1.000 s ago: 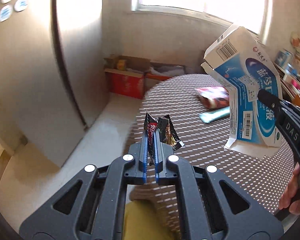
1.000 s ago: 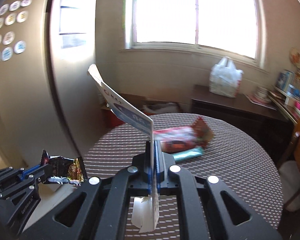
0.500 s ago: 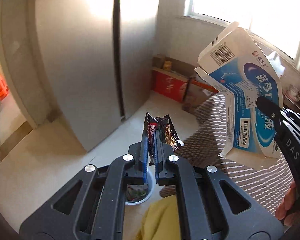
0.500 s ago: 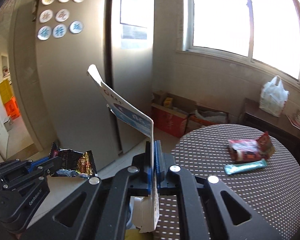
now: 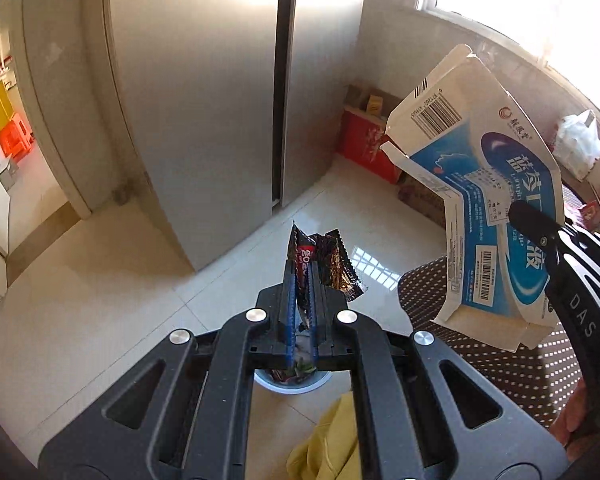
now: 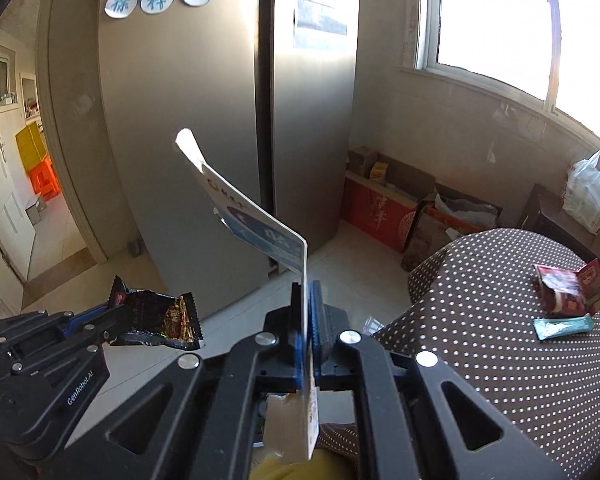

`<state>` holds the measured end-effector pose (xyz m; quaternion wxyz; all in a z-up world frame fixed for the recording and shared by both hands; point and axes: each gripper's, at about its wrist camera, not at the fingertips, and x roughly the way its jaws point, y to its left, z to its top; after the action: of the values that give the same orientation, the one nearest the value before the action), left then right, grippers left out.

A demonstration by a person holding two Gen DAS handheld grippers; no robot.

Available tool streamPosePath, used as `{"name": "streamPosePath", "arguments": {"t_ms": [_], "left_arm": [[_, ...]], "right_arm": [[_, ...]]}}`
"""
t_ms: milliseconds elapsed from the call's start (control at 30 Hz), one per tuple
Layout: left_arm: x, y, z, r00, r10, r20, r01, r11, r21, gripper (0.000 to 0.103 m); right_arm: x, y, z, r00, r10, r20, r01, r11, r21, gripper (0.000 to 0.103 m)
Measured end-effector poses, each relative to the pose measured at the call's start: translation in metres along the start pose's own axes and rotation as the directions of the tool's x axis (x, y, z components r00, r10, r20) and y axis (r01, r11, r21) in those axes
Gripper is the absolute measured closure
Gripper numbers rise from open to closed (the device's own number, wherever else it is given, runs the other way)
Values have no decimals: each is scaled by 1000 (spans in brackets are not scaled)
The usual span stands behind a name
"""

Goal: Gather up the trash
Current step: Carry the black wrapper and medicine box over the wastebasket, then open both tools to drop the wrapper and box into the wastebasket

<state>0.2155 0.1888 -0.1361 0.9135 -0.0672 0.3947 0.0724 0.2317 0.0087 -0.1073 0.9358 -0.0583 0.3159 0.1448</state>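
Note:
My left gripper [image 5: 302, 270] is shut on a dark crumpled snack wrapper [image 5: 330, 258] and hangs over the tiled floor. Straight below it, between the gripper's arms, a white bin [image 5: 292, 386] shows with scraps inside. My right gripper [image 6: 306, 288] is shut on a flattened blue-and-white carton [image 6: 260, 220] that stands up edge-on. The left wrist view shows the carton [image 5: 480, 208] broadside at the right, over the table's edge. In the right wrist view the left gripper [image 6: 100, 314] holds the wrapper [image 6: 160, 316] at lower left.
A grey fridge [image 6: 204, 120] stands ahead. The round table with dotted cloth [image 6: 480, 340] lies to the right, bearing a red wrapper [image 6: 568, 288] and a teal wrapper [image 6: 564, 326]. Red boxes [image 6: 376, 212] sit under the window. A yellow cloth [image 5: 324, 444] shows near the bin.
Both grippers have swung left and down, away from the table toward the fridge and floor. The white bin has come into view under the left gripper. Both grips are unchanged.

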Motion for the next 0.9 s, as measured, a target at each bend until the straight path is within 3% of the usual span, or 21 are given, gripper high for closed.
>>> {"name": "streamPosePath", "arguments": {"t_ms": [133,233,267,300,767,833,867,900], "left_arm": [[21,1,1,999,-2,-45,2,1000,-5,91],[38,3,10,996,-16,-91,13,999,-39,69],[42,5,9,996,-4,-93,1,999,-36,56],[44,7,8,995,9,-96,-12,999,-32,53],[38,37,-9,988,74,-134,-86,992,-90,52],[36,46,-10,987,85,-135,-98,990,-98,52],[34,49,-13,987,90,-134,-104,989,-101,52],[31,52,-14,986,98,-133,-112,988,-107,52]], "right_arm": [[19,5,-3,999,-5,-39,5,1000,-1,99],[30,5,-5,998,-14,-68,13,1000,-4,98],[34,5,-5,997,-16,-77,15,1000,-6,98],[37,6,-7,996,-16,-83,16,1000,-10,98],[71,37,-22,982,51,-182,-61,997,-47,97],[77,46,-23,978,59,-201,-75,995,-71,91],[79,49,-25,977,48,-205,-65,995,-74,83],[81,53,-27,977,26,-211,-43,996,-75,55]]}}
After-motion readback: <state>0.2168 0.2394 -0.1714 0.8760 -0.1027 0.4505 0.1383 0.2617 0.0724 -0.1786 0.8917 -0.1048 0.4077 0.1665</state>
